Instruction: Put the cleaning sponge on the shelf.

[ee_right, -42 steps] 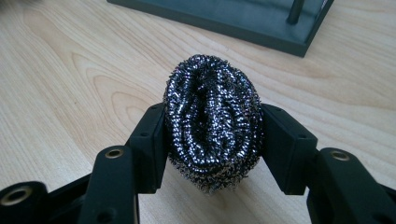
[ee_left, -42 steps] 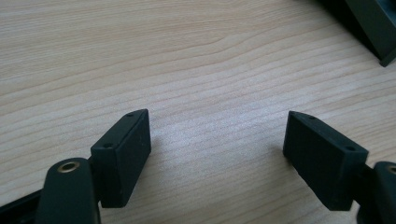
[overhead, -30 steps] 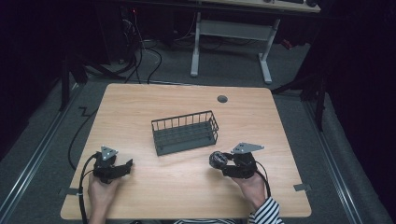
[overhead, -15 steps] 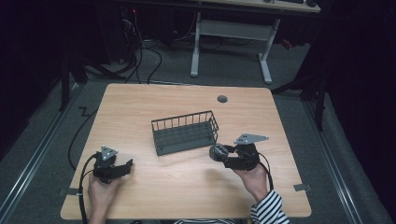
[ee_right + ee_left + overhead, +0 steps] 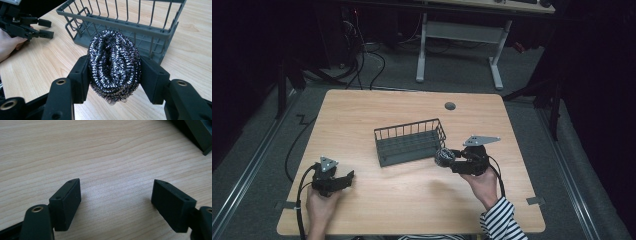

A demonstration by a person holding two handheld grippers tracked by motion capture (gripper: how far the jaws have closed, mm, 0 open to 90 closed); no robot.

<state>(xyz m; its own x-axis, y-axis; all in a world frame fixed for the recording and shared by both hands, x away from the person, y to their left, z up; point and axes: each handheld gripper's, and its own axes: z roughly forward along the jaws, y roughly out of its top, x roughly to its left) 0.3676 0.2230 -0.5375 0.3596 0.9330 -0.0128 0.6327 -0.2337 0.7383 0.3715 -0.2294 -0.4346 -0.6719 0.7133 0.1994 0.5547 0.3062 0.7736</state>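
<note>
Scrubber (image 5: 113,66) is being squeezed between the right gripper's (image 5: 114,72) jaws, now carried up beside the basket (image 5: 409,136), likely for dropping in. The left gripper (image 5: 116,202) is resting spread wide and empty over the tabletop (image 5: 412,200).

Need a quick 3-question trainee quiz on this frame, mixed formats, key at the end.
1. True or false: the right claw grips a steel scouring pad.
2. The left claw is: A) open with nothing in it B) shut on a sponge C) inside the basket
3. Fill in: the wire basket stands on the wooden ____.

Key: 1 true; 2 A; 3 table.
</note>
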